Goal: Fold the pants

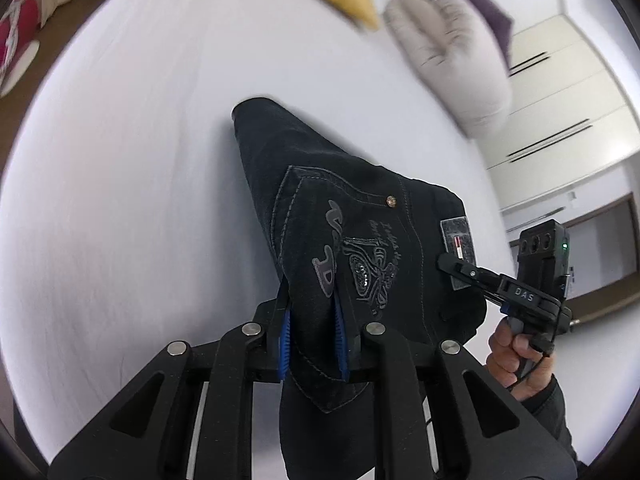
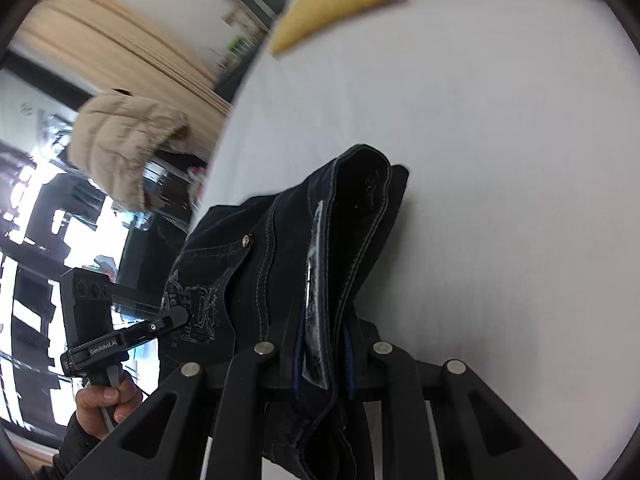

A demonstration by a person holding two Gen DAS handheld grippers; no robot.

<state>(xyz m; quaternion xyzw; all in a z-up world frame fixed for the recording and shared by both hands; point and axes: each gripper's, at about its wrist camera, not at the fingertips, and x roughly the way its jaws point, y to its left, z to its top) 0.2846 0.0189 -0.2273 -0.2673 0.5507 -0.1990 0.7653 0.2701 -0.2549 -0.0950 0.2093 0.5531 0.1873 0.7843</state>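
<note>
Currently black jeans (image 1: 360, 216) are pinched near the waistband by both left tongs (image 1: 310, 332) and right tongs (image 2: 322, 356); heavy, limp denim, best gripped at thick seams.

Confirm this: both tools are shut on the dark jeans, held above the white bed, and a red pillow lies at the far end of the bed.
Not quite: the pillow is yellow, not red, as the right wrist view shows. The rest stands: the left tool and right tool are both shut on the dark jeans, held above the white bed.
</note>
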